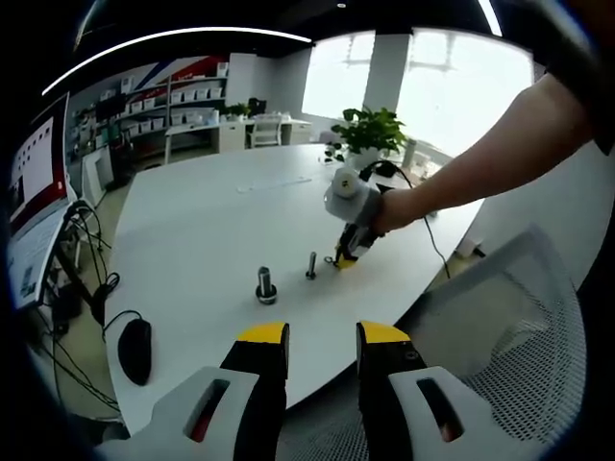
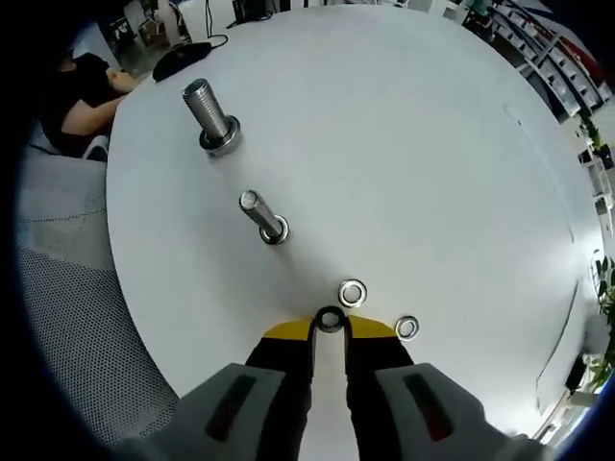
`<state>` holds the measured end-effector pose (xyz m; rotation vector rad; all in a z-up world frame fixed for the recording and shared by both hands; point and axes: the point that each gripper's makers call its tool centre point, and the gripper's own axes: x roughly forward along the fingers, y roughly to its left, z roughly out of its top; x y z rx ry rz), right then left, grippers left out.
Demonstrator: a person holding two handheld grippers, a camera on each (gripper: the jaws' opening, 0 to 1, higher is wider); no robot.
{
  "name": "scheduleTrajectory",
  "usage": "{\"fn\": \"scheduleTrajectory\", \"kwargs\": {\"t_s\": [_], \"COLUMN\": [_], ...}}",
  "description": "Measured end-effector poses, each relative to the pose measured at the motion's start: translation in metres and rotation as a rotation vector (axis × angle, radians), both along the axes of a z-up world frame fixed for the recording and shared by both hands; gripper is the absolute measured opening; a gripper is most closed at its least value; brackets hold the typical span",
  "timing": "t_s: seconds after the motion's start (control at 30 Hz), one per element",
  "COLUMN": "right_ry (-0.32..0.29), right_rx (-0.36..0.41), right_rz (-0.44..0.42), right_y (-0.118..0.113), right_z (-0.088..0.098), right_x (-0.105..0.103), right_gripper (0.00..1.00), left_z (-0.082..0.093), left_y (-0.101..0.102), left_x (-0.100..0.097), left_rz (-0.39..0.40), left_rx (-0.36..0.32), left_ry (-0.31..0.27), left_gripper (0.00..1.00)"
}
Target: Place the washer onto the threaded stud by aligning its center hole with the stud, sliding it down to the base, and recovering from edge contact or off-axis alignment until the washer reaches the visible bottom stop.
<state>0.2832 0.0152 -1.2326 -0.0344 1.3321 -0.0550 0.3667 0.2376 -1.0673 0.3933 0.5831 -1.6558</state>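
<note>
Two threaded studs stand upright on the round white table (image 2: 432, 144): a thin stud (image 2: 261, 215) and, farther off, a thick stud (image 2: 211, 115). My right gripper (image 2: 330, 331) is shut on a washer (image 2: 330, 319) held at its yellow tips, low over the table and a short way from the thin stud. Two loose washers (image 2: 353, 292) (image 2: 406, 328) lie flat just beyond the tips. In the left gripper view, my left gripper (image 1: 323, 336) stands open and empty near the table edge. Beyond it are the thick stud (image 1: 266, 285), the thin stud (image 1: 311, 265) and the right gripper (image 1: 348, 248), held by a hand.
A black mouse (image 1: 135, 351) lies at the table's left edge, with a cable trailing from it. A potted plant (image 1: 370, 130) stands at the far side. A mesh chair (image 1: 519, 336) is at the right. A monitor (image 1: 38, 192) and cables are at the left.
</note>
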Motion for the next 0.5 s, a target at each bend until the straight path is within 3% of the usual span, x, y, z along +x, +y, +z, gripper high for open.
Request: {"fn": "scheduleTrajectory", "kwargs": {"t_s": [0.23,0.5], "right_ry": [-0.012,-0.066], "right_rx": [0.002,0.013], "right_rz": [-0.007,0.005], "right_y": [-0.004,0.003], "right_z": [-0.001,0.017], "right_x": [0.001,0.011], "right_gripper": [0.13,0.13], "left_z": [0.000,0.000], "left_y": [-0.001,-0.002], "left_x": [0.001,0.000], "left_rz": [0.005,0.003], "left_rx": [-0.001,-0.005], "left_ry": [-0.001,0.000], "left_gripper": [0.26,0.26]}}
